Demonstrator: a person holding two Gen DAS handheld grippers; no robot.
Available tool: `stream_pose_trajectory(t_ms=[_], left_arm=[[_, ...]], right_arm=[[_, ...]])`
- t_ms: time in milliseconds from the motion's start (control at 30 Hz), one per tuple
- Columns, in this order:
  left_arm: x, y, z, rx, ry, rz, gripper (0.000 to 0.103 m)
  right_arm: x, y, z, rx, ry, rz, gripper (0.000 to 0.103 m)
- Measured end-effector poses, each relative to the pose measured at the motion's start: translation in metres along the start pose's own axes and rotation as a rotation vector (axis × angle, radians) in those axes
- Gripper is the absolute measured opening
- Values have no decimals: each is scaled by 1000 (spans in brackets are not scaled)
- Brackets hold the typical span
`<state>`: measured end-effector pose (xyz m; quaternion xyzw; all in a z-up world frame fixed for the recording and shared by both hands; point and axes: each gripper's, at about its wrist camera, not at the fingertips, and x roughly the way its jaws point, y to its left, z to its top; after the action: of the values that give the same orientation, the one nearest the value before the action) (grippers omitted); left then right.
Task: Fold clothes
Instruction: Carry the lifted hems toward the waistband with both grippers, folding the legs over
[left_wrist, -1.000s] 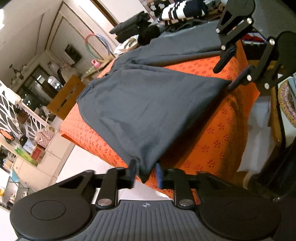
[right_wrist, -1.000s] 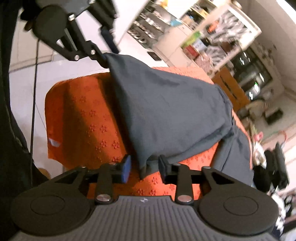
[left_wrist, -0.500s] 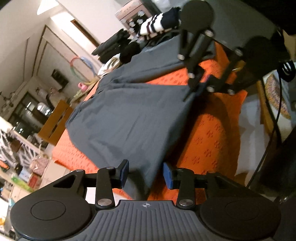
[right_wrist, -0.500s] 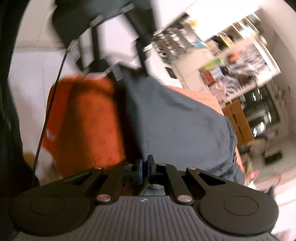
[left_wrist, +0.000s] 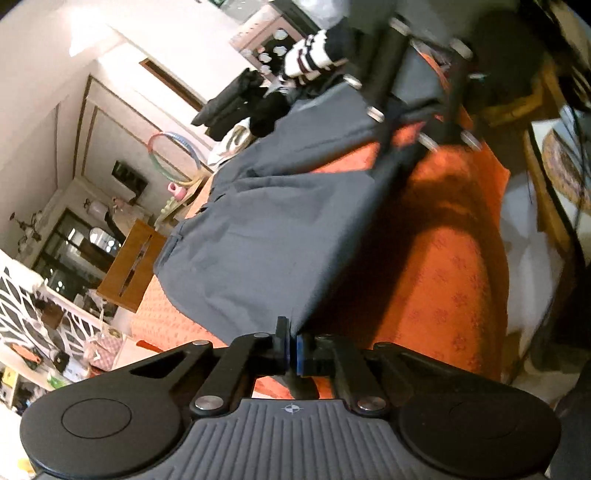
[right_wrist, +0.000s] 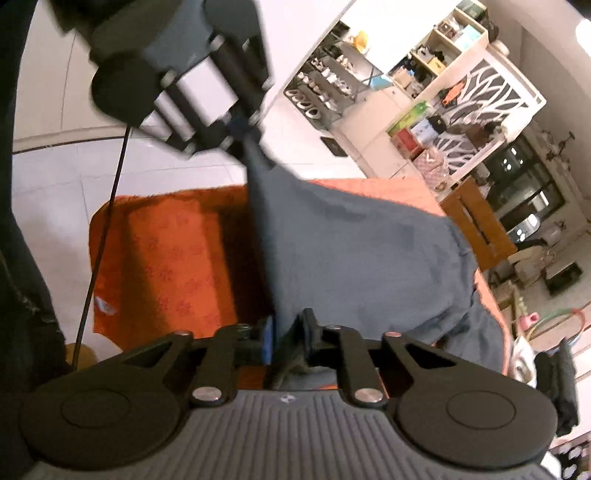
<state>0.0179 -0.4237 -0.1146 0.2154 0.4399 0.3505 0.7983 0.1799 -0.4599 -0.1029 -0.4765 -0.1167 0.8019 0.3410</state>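
Note:
A dark grey garment (left_wrist: 277, 229) lies spread on an orange mat (left_wrist: 443, 277) over a table. My left gripper (left_wrist: 291, 347) is shut on the garment's near corner, which is pinched between the blue pads. In the right wrist view the same gripper (right_wrist: 243, 125) holds that corner up, and the hem runs taut down from it. My right gripper (right_wrist: 286, 336) has the other corner of the garment (right_wrist: 369, 258) between its jaws; the jaws are opening and stand a little apart around the cloth. In the left wrist view the right gripper (left_wrist: 397, 147) shows blurred at the hem's far end.
Dark and striped clothes (left_wrist: 314, 55) are piled at the table's far end. A wooden chair (right_wrist: 476, 229) stands beside the table, with white shelving (right_wrist: 461, 92) behind. A black cable (right_wrist: 107, 229) hangs over the mat (right_wrist: 166, 251). Tiled floor lies beyond the mat's edge.
The left jaws went from open around the hem to shut on it. The right jaws closed on their corner, then parted again. The hem has lifted off the mat.

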Motion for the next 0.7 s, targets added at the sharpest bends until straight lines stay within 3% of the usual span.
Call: stream_pose_trajectory(t_ms=[100, 167, 200, 233, 333, 533, 700], left_arm=[[-2, 11, 7, -52, -2, -8, 5], [-1, 16, 8, -79, 2, -17, 5], [0, 16, 8, -84, 6, -23, 5], [0, 16, 7, -84, 8, -32, 5], [-6, 16, 5, -94, 14, -68, 5], [-33, 16, 3, -162, 15, -137, 5], [-38, 33, 13, -272, 11, -120, 6]], right_arm=[[5, 7, -7, -26, -2, -18, 33], [8, 9, -11, -48, -4, -29, 32], [8, 10, -13, -51, -8, -31, 26], [7, 10, -14, -50, -11, -33, 11], [-5, 3, -10, -3, -7, -26, 9], [-37, -21, -2, 150, -4, 75, 9], [-51, -42, 4, 204, -2, 108, 9]])
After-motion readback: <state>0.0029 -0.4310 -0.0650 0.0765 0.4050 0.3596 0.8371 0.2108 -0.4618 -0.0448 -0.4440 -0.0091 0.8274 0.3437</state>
